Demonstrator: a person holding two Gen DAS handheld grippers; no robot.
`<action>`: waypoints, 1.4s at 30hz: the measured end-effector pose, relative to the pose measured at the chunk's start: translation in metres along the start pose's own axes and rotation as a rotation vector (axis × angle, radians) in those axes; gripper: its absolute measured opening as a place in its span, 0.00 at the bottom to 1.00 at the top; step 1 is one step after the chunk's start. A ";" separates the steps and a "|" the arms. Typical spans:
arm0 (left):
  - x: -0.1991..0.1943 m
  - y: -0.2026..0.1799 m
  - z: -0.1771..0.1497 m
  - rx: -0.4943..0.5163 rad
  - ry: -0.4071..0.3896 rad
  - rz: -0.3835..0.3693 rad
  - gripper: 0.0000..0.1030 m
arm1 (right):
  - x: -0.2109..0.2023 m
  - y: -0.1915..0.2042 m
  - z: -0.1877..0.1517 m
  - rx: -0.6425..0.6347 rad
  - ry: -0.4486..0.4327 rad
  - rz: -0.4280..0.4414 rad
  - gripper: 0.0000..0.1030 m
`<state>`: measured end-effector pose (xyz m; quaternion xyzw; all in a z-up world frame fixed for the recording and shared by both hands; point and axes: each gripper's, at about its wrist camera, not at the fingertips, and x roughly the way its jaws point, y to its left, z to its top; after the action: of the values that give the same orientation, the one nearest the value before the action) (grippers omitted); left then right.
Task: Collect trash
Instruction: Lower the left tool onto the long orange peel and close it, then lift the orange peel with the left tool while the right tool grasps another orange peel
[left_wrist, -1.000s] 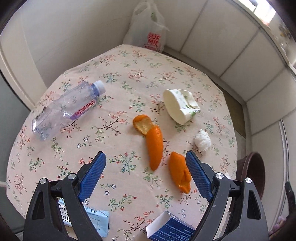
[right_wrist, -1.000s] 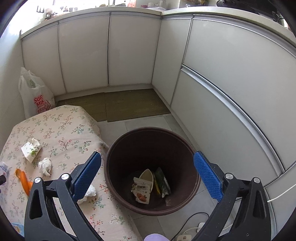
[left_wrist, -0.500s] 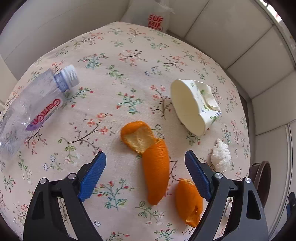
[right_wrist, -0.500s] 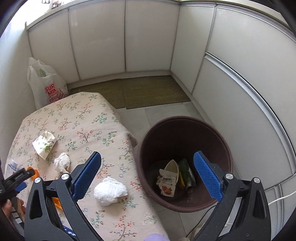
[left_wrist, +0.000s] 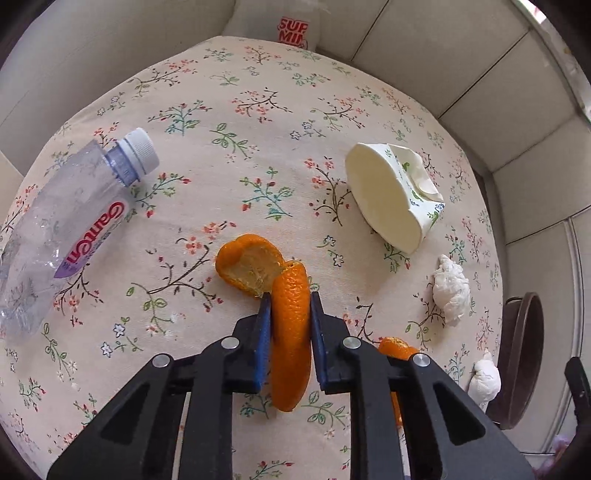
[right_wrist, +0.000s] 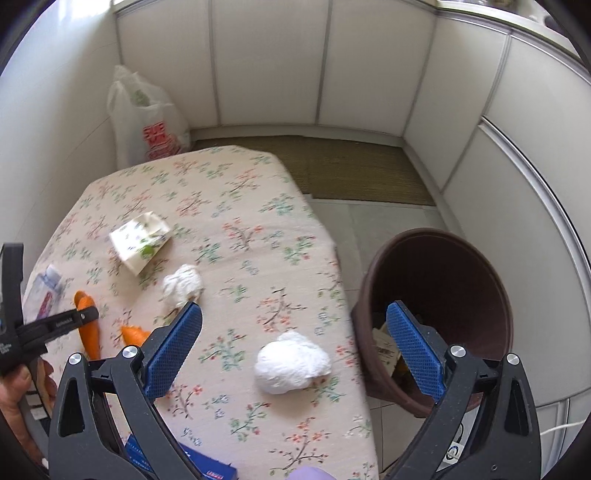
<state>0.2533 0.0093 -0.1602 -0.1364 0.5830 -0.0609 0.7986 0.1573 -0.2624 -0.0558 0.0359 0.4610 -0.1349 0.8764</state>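
Left wrist view, lower centre: my left gripper (left_wrist: 288, 321) is closing on the peel (left_wrist: 290, 332) between its pads, while my right gripper (right_wrist: 293, 350) stands wide apart.

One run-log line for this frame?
phase: pickup | left tool: closing on orange peel, table | right tool: open, above tissue wad | bin: beside table

Your left gripper (left_wrist: 288, 310): tilted steeply down, jaws closing on the peel (left_wrist: 290, 332) | your right gripper (right_wrist: 291, 343): angled down, jaws wide, nothing gripped
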 end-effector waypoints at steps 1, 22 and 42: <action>-0.003 0.004 -0.001 -0.007 -0.002 -0.009 0.18 | 0.001 0.007 -0.001 -0.021 0.005 0.011 0.93; -0.192 0.064 -0.018 -0.160 -0.338 -0.262 0.18 | 0.059 0.139 -0.040 -0.224 0.231 0.217 0.93; -0.189 0.080 -0.022 -0.123 -0.319 -0.216 0.18 | 0.090 0.157 -0.042 -0.168 0.299 0.221 0.33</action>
<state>0.1681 0.1304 -0.0172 -0.2549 0.4335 -0.0881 0.8598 0.2144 -0.1216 -0.1633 0.0329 0.5887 0.0079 0.8076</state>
